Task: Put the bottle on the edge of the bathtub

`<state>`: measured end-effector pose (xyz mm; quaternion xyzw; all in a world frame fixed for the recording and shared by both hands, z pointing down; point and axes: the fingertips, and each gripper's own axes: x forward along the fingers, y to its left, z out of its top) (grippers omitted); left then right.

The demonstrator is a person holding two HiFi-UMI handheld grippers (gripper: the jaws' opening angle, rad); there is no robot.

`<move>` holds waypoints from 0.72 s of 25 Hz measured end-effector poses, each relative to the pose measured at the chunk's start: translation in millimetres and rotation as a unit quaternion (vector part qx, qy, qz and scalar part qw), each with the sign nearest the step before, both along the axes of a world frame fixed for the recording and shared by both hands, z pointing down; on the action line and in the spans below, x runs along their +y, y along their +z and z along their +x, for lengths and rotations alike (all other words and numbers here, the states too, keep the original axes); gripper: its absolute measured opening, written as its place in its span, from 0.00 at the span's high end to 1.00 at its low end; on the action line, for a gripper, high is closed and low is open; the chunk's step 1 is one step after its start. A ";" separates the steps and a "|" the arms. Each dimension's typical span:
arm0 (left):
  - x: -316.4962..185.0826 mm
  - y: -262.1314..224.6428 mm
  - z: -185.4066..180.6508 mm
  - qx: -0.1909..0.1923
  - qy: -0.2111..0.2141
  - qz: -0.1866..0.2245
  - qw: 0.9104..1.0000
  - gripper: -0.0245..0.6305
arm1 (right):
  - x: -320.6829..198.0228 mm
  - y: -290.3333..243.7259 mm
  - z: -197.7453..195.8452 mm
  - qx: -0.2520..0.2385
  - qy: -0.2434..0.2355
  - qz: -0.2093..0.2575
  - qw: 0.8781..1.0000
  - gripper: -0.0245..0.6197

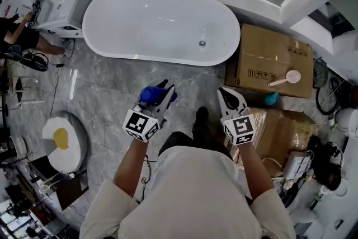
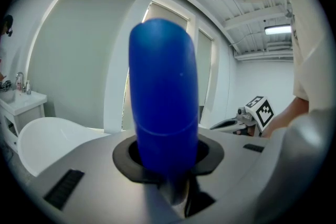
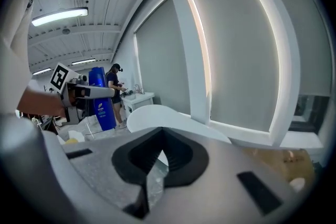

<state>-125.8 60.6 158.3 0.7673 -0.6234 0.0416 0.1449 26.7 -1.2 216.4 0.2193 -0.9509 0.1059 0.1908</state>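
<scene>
Left gripper carries the blue bottle in front of the bathtub.
The left gripper (image 1: 163,94) is clamped on the upright blue bottle (image 1: 150,94), its pads pressing the lower body; the bottle's rounded top stands above the jaws. The bottle hangs over the marble floor (image 1: 100,87), near the front side of the white bathtub (image 1: 156,25) but not touching its edge. The right gripper (image 1: 228,97) is beside it with jaws together and nothing between them. A cardboard box (image 1: 263,53) stands at the tub's right end.
</scene>
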 end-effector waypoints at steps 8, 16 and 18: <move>-47.5 42.9 4.0 -0.021 0.032 -0.030 0.999 0.81 | -41.8 34.8 5.5 0.011 0.017 -0.016 1.000 0.96; -90.6 95.4 -5.4 -0.028 0.069 -0.033 0.997 0.81 | -58.7 88.8 -9.3 0.021 0.044 -0.045 0.998 0.96; -101.7 110.0 -8.2 -0.030 0.086 -0.034 0.995 0.81 | -61.8 101.9 -17.3 0.021 0.046 -0.049 0.998 0.96</move>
